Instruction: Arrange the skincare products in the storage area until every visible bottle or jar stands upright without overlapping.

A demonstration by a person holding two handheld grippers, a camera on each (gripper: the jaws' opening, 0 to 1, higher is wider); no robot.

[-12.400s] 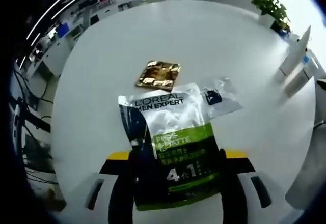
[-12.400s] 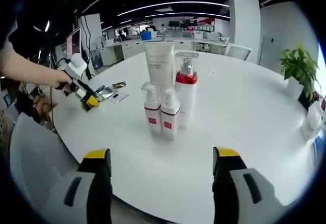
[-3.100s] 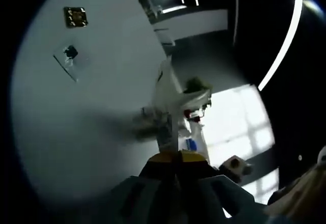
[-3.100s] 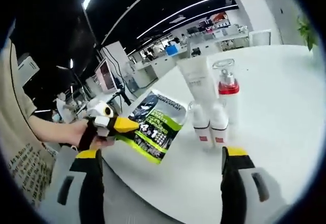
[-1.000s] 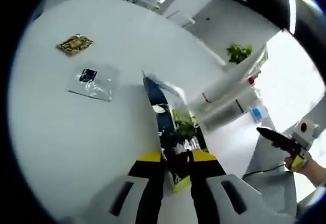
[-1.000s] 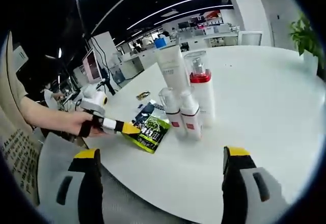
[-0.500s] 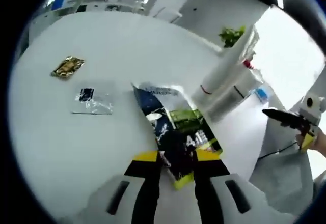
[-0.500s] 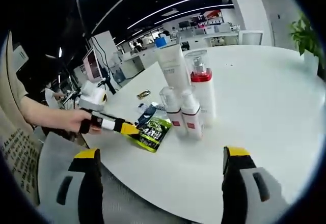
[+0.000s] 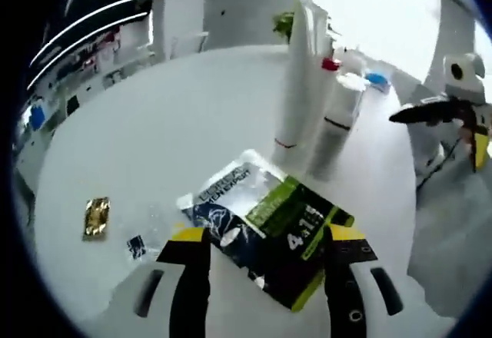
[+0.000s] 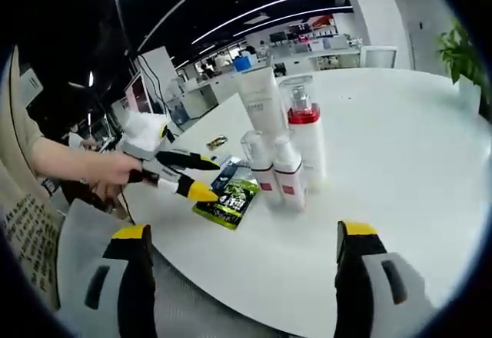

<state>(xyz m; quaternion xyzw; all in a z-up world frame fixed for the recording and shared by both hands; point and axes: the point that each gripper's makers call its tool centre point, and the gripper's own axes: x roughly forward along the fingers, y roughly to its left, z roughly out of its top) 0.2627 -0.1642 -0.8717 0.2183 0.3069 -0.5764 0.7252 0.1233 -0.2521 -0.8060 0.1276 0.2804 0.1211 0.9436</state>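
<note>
My left gripper (image 9: 265, 242) is open above the flat green-black sachet (image 9: 269, 226) near the round white table (image 10: 400, 154) edge; my right gripper (image 10: 242, 238) is open too.

Small print on green sachet (image 9: 269, 234) blurred, gold packet (image 9: 96, 217) perhaps foil, too small to tell
</note>
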